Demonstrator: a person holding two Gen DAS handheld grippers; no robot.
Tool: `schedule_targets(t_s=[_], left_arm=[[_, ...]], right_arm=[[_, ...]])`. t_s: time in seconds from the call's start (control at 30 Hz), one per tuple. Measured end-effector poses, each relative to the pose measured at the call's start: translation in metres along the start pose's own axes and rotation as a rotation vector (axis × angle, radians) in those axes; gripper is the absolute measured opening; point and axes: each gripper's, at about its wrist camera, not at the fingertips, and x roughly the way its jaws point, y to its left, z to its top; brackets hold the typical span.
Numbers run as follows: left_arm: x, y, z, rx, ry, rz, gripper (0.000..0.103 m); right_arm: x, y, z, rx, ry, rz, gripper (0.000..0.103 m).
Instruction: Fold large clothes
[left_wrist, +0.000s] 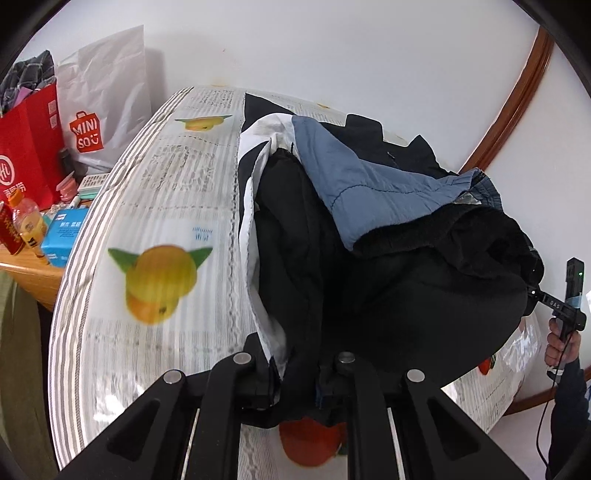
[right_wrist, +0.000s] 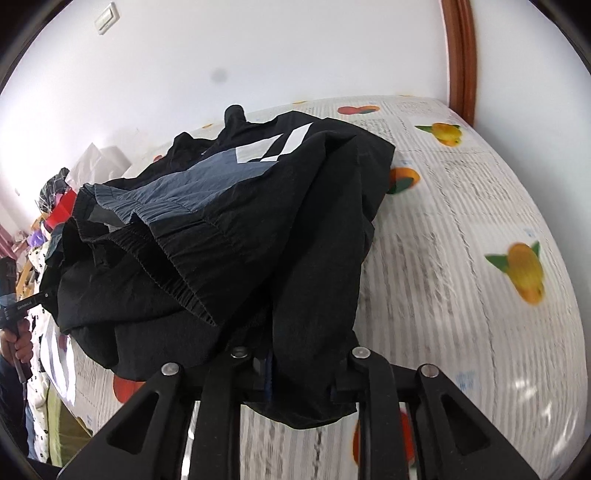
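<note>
Bare bedsheet (left_wrist: 147, 206) beside bunched black jacket (left_wrist: 369, 280); cluttered bedside table (left_wrist: 33, 269) beyond.

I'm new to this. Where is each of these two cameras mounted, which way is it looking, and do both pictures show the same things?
Left wrist view: sits on the left tool, looking forward and down along its fingers at the black jacket pinched there; the other hand shows at right.
Right wrist view: sits on the right tool, looking down the same way at the black jacket it clamps; the other hand shows at left.
Shared: the jacket, the fruit-print bedsheet, the white wall and the brown wood trim.
</note>
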Motion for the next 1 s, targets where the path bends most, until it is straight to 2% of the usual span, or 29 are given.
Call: schedule_targets(t_s=[0.1,0.23,0.33,0.4,0.5,0.6,0.73,0.87,1.0], left_arm=[[-0.009,-0.001,-0.001,0.002,0.004,0.017,0.019],[-0.036,-0.005,0.005,0.023,-0.054,0.07,0.023],[-0.054,-0.006,0.016,0.011,-0.107,0.076,0.029],[-0.064,-0.011,0.021,0.015,-0.137,0.061,0.032],[-0.072,-0.027,0.023,0.039,-0.167,0.032,0.033],[-0.069,-0.041,0.022,0.055,-0.146,-0.034,0.034],[-0.052,-0.055,0.011,0.084,-0.091,-0.109,0.034],[-0.028,-0.065,0.011,0.098,-0.037,-0.133,0.033],[-0.007,-0.073,0.023,0.094,-0.02,-0.139,0.033]], right_arm=[[-0.02,0.01,0.0,-0.04,-0.021,-0.068,0.033],[-0.055,0.026,0.015,-0.097,-0.106,-0.141,0.039],[-0.079,0.047,0.029,-0.126,-0.189,-0.138,0.045],[-0.09,0.063,0.033,-0.131,-0.232,-0.098,0.046],[-0.078,0.089,0.033,-0.156,-0.2,0.005,0.046],[-0.05,0.11,0.02,-0.203,-0.127,0.058,0.043],[-0.01,0.112,0.007,-0.188,-0.042,0.041,0.024],[0.006,0.1,0.011,-0.134,-0.031,-0.003,0.022],[0.009,0.099,0.023,-0.152,-0.051,-0.036,0.022]])
